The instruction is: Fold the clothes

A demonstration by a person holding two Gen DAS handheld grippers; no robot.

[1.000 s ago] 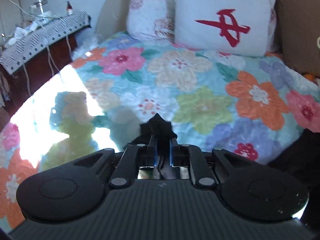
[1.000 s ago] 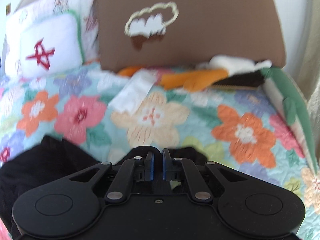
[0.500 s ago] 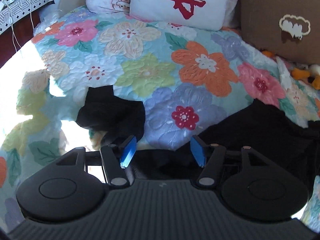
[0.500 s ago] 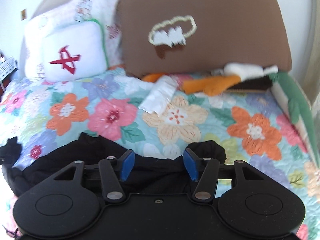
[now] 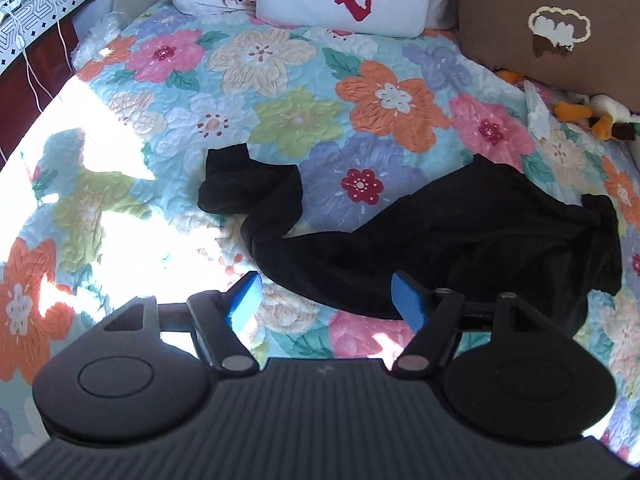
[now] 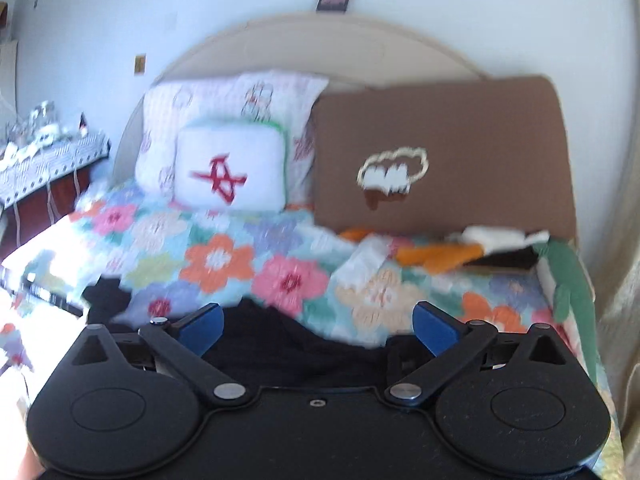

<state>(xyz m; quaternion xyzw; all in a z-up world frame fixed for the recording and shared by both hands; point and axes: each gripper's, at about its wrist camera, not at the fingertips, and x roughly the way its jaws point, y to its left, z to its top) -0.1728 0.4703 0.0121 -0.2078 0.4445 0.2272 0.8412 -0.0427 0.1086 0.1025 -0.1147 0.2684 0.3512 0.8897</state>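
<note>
Both grippers, left and right, fingers wide (nothing held), above black garment on floral quilt.

Both wrist views face the headboard over one quilt.

Right hand-held gripper spread wide, blue pads apart, nothing between them. Black garment crumpled on floral quilt just beyond the pads. White pillow and brown cushion upright against headboard. Frame blurred.
</note>
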